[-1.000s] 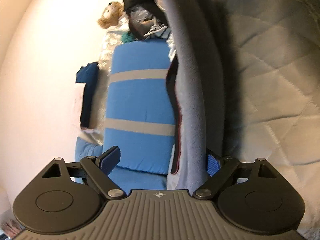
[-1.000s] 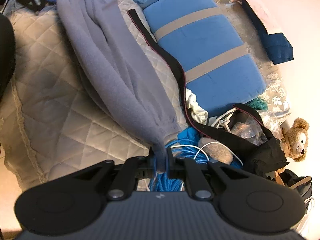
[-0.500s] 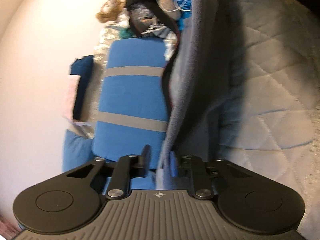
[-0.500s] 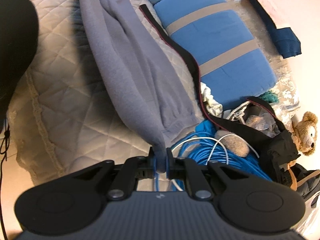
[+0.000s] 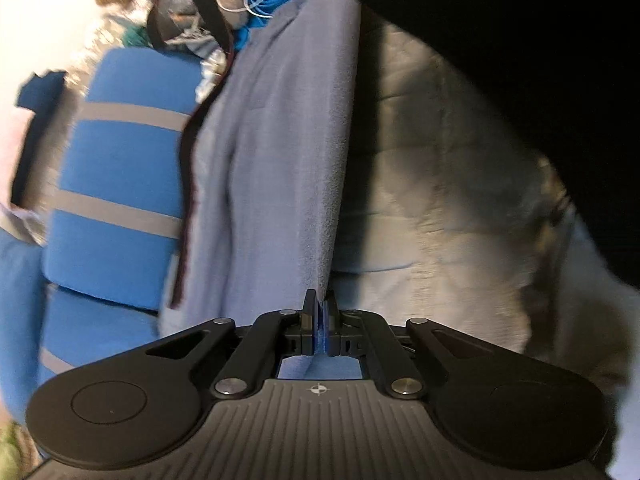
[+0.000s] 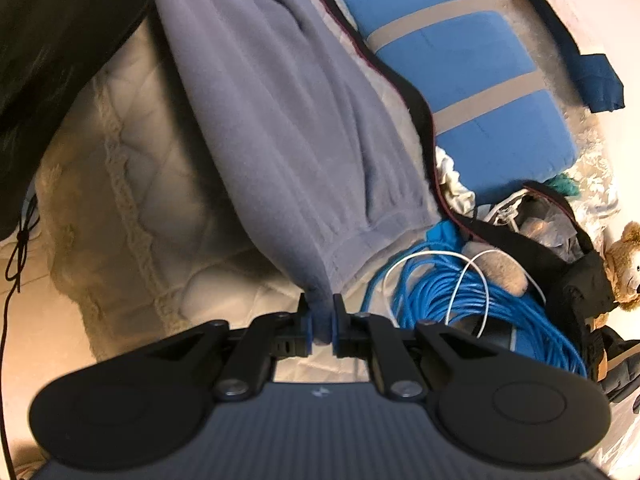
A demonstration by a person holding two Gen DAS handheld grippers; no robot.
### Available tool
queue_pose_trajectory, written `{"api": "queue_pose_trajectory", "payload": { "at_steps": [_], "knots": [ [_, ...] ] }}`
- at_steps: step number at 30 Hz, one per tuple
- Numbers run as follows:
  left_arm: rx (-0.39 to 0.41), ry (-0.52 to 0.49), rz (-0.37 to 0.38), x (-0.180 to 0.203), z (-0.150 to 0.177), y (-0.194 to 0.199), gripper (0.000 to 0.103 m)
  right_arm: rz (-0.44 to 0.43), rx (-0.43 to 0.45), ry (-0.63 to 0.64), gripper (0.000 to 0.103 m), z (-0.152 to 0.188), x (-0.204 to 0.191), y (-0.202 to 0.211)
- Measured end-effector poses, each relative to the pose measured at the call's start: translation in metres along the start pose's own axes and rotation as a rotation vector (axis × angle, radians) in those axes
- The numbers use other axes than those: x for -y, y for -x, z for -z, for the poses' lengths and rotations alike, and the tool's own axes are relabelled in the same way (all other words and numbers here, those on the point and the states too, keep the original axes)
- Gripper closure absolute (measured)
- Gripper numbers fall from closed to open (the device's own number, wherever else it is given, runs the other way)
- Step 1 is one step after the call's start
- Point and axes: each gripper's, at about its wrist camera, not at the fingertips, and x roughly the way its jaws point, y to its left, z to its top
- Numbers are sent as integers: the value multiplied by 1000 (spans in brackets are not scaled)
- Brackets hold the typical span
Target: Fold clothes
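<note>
1. One grey fleece garment (image 6: 280, 112) is stretched over the quilted bedspread (image 6: 132, 184), with one gripper at each end.
2. The left gripper (image 5: 319, 312) has its fingers pinched together on a thin edge of the fleece.
3. The right gripper (image 6: 320, 318) is clamped on a bunched corner by the ribbed cuff end.
4. Other stuff, one each: a blue pillow with two grey stripes (image 6: 460, 64), a coil of blue cable (image 6: 472, 300), and a teddy bear (image 6: 626, 268) far right.
5. There's one open black bag (image 6: 560, 240) with a clear plastic packet inside; can't tell what else is in it.
</note>
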Motion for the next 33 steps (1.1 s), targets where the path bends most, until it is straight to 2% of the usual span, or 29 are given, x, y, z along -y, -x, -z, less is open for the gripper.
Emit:
{"api": "queue_pose_trajectory", "payload": {
  "at_steps": [2,6,12,13,14,16,17,18,19,20,21,22,24,27,28,30,33],
  "knots": [
    [-6,29,52,-2,-2,2,102,1,-8,7,95,3,-2,-3],
    [-10,34,70,-2,1,2,101,0,-25,14,95,8,-6,-8],
    [0,2,39,3,3,-2,100,12,-39,56,94,9,-21,-11],
    [8,-1,22,4,3,-2,99,23,-41,57,91,9,-23,-12],
    [10,-6,-1,6,4,-2,98,35,-43,58,74,9,-26,-12],
    [11,-19,-50,9,6,-1,96,54,-42,66,66,9,-33,-11],
    [10,-27,-74,9,7,0,91,54,-42,81,61,9,-37,-11],
    [3,-34,-97,10,10,0,76,53,-42,99,57,9,-42,-10],
    [-3,-35,-112,9,13,2,67,60,-41,116,55,10,-45,-10],
    [-5,-32,-120,7,17,4,52,73,-42,129,51,10,-47,-9],
    [-4,-27,-121,6,21,6,45,82,-43,135,46,10,-48,-8],
    [-4,-24,-123,4,25,8,42,83,-44,132,42,9,-48,-7],
    [-9,-17,-128,-1,33,13,36,71,-38,118,24,8,-43,-4],
    [-17,-1,-128,-10,43,20,31,28,-22,107,12,5,-33,1],
    [-18,9,-125,-14,47,23,29,7,-18,94,10,3,-27,2],
    [-11,38,-116,-24,54,29,18,-49,-12,41,3,-1,-11,3],
    [12,88,-110,-40,65,35,12,-121,24,-62,0,-10,19,4]
  ]
}}
